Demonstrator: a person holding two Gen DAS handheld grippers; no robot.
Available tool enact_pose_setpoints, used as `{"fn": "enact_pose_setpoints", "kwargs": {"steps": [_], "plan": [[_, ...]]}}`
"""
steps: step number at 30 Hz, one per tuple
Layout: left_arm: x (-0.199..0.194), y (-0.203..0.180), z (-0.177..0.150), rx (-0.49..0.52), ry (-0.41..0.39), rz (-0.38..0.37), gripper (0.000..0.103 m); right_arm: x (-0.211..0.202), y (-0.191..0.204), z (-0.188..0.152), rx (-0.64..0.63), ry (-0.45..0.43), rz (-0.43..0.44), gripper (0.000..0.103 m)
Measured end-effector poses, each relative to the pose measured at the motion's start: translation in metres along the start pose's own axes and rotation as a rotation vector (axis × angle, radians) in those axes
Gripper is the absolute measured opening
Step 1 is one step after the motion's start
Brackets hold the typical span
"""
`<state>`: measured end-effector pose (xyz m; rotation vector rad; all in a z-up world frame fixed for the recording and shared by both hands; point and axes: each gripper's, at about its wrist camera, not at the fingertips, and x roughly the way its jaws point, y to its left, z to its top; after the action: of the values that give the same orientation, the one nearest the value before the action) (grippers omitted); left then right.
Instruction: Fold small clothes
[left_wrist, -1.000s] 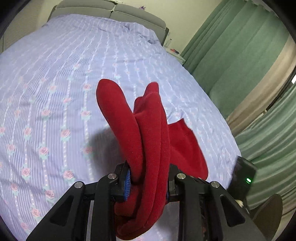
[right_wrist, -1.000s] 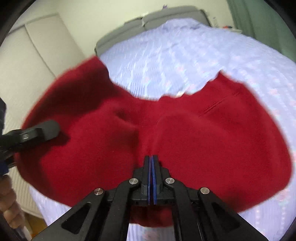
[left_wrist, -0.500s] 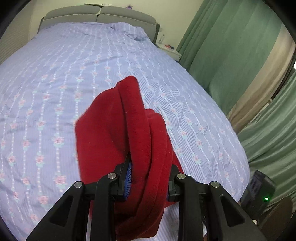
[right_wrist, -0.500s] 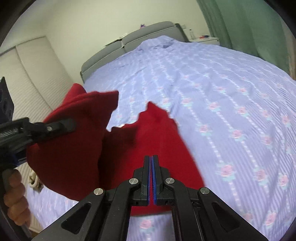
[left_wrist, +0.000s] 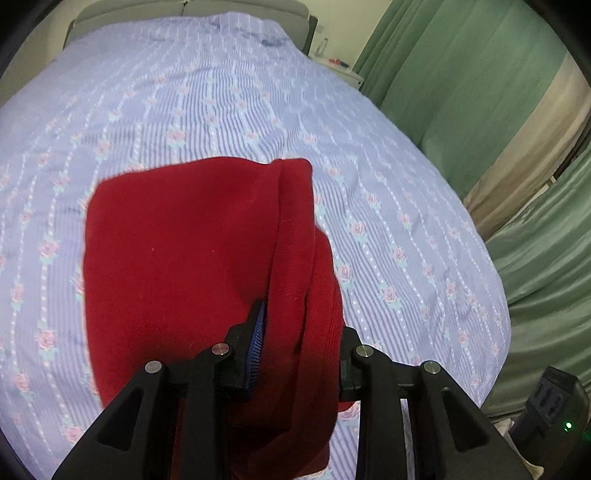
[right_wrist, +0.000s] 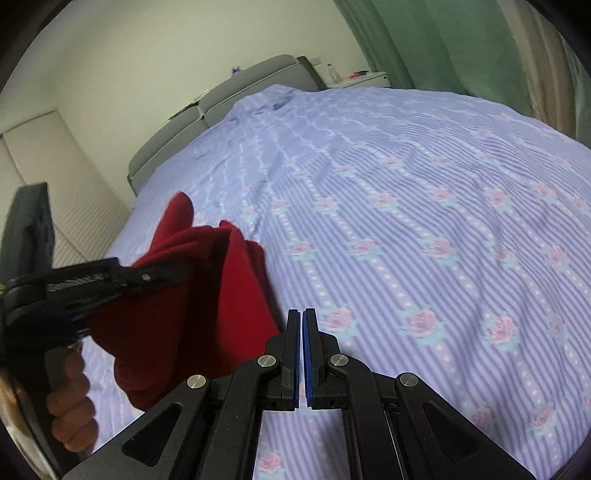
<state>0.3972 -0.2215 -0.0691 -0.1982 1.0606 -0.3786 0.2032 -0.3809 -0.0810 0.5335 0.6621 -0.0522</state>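
A small red knit garment (left_wrist: 184, 266) hangs folded over from my left gripper (left_wrist: 299, 332), which is shut on a thick bunch of its fabric, above the bed. In the right wrist view the same red garment (right_wrist: 207, 295) hangs at the left, clamped in the left gripper (right_wrist: 147, 277), with the person's hand below. My right gripper (right_wrist: 302, 317) is shut and empty, to the right of the garment and apart from it, above the bedsheet.
The bed (left_wrist: 221, 92) has a lilac striped sheet with pink roses (right_wrist: 424, 221). A grey headboard (right_wrist: 221, 96) stands at the far end. Green curtains (left_wrist: 461, 74) hang along the right side. A white nightstand (right_wrist: 362, 77) stands by the headboard.
My right gripper has let go of the red garment and drawn away to the right. The garment now hangs from the left gripper alone, spread flatter and lower over the sheet.
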Motion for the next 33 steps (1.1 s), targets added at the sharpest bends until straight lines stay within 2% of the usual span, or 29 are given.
{"fn": "enact_pose_setpoints", "kwargs": {"steps": [5,8,10,14,15,18,20,22,24,26,27,30,33], "plan": [[0.008,0.003,-0.003,-0.006,0.010,-0.022,0.036,-0.009,-0.004,-0.003,0.010,-0.012,-0.019,0.004],[0.007,0.003,-0.001,-0.010,0.029,-0.089,0.055,-0.014,-0.005,-0.006,0.007,-0.014,-0.029,0.004],[0.004,0.000,0.001,-0.006,0.036,-0.134,0.071,-0.019,-0.006,-0.009,0.009,-0.014,-0.035,0.004],[-0.013,-0.003,0.005,0.037,0.058,-0.160,0.075,-0.028,-0.003,-0.011,0.004,-0.017,-0.043,0.007],[-0.022,-0.003,0.006,0.048,0.052,-0.172,0.075,-0.030,-0.003,-0.012,0.005,-0.019,-0.048,0.012],[-0.061,-0.002,0.003,0.101,0.007,-0.245,0.076,-0.036,-0.001,-0.013,0.000,-0.028,-0.057,0.024],[-0.089,0.000,-0.006,0.181,-0.042,-0.270,0.080,-0.043,0.003,-0.012,-0.002,-0.039,-0.061,0.025],[-0.118,0.008,-0.025,0.279,-0.130,-0.212,0.083,-0.051,0.010,-0.011,-0.017,-0.053,-0.054,0.025],[-0.134,0.018,-0.051,0.388,-0.192,-0.113,0.083,-0.057,0.019,-0.009,-0.040,-0.064,-0.049,0.025],[-0.137,0.028,-0.072,0.446,-0.235,-0.001,0.083,-0.062,0.034,-0.007,-0.074,-0.080,-0.032,0.030],[-0.137,0.034,-0.084,0.468,-0.258,0.032,0.083,-0.065,0.041,-0.006,-0.089,-0.087,-0.025,0.034],[-0.130,0.047,-0.113,0.482,-0.300,0.129,0.083,-0.072,0.072,-0.004,-0.156,-0.117,0.019,0.043],[-0.121,0.060,-0.133,0.453,-0.320,0.152,0.083,-0.072,0.101,-0.003,-0.225,-0.122,0.074,0.046]]}}
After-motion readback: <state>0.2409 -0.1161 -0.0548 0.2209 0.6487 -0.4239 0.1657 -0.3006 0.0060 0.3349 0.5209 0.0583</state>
